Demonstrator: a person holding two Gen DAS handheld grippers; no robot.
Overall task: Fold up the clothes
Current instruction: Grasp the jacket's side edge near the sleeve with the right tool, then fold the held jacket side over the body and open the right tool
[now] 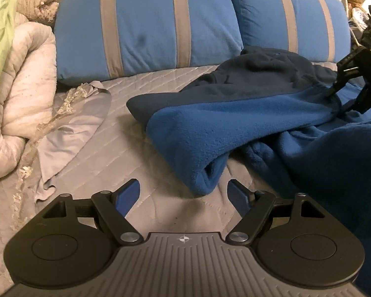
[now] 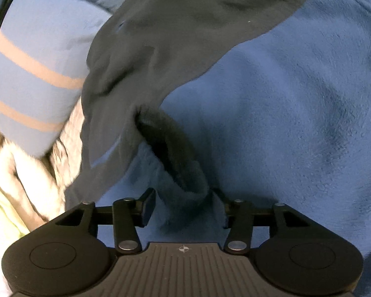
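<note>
A blue fleece garment (image 1: 210, 128) with a navy upper part lies crumpled on the grey quilted bedspread (image 1: 126, 128). Its folded sleeve end (image 1: 207, 173) lies just ahead of my left gripper (image 1: 184, 193), which is open and empty, the jaws wide apart above the bedspread. My right gripper (image 1: 338, 99) shows at the far right of the left wrist view, at a dark edge of the fleece. In the right wrist view the right gripper (image 2: 183, 208) has a fold of the fleece (image 2: 185, 180) between its fingers; the jaws stand well apart around it.
Two blue pillows with grey stripes (image 1: 146, 29) stand at the head of the bed. A rolled white duvet (image 1: 19, 94) and a green cloth (image 1: 0, 24) lie at the left. A loose grey pillowcase with lace (image 1: 71, 123) lies on the bedspread.
</note>
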